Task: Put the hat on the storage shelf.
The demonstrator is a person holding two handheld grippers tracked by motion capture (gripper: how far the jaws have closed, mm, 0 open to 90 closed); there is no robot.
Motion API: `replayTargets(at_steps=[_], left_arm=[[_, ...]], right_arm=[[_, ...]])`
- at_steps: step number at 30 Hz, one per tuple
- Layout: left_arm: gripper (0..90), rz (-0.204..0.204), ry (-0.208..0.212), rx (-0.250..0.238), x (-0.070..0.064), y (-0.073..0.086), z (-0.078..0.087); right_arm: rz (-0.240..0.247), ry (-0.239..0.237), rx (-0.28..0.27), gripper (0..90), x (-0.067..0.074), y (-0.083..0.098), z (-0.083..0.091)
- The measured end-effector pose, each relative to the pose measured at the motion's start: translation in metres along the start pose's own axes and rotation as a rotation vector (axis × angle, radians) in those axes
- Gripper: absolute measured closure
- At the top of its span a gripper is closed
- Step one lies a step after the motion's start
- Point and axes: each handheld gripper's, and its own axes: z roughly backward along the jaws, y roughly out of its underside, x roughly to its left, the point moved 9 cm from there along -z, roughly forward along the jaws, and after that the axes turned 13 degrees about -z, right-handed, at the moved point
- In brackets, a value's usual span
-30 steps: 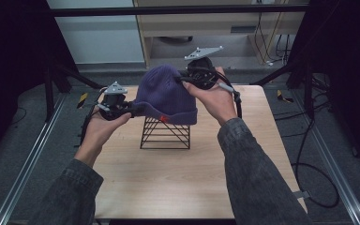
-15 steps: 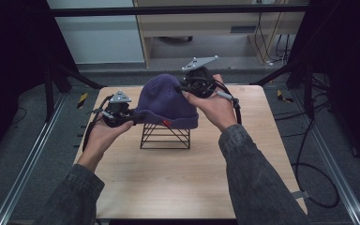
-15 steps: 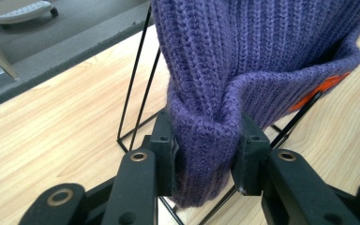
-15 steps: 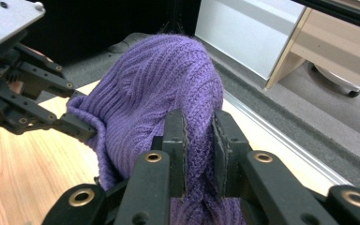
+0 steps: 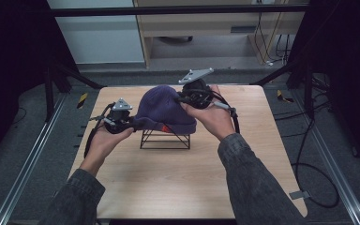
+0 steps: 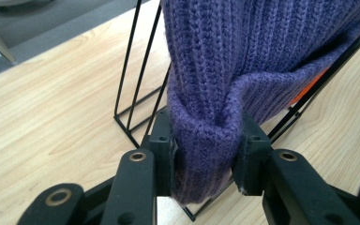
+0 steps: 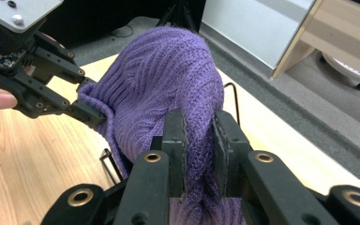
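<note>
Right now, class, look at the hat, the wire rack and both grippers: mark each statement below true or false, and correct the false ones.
1. The left gripper is clamped on the purple knit hat's folded brim. True.
2. The right gripper is open and clear of the hat. False: its jaws pinch a fold of the knit.
3. The hat sits over a black wire rack. True.
4. The rack stands on the floor beside the table. False: it stands on the wooden table.
5. The hat is green. False: it is purple, with an orange patch near the brim.
</note>
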Motion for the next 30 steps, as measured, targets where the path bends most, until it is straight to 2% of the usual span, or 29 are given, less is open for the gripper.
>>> replayTargets(at_steps=[14,23,27,30], left_arm=[[64.1,0.011,0.003,0.003,-0.002,0.013,-0.005],[64.1,0.021,-0.005,0.019,0.000,0.021,-0.010],[64.2,0.038,-0.005,0.011,0.000,0.023,-0.011],[64.1,0.033,-0.004,0.013,0.000,0.025,-0.013]], right_arm=[[0.001,-0.012,0.026,76.6,0.005,0.009,-0.007],[-0.013,-0.022,0.048,76.6,0.006,0.019,-0.014],[-0.024,-0.018,0.056,76.5,0.005,0.022,-0.017],[-0.024,-0.015,0.060,76.6,0.005,0.024,-0.018]])
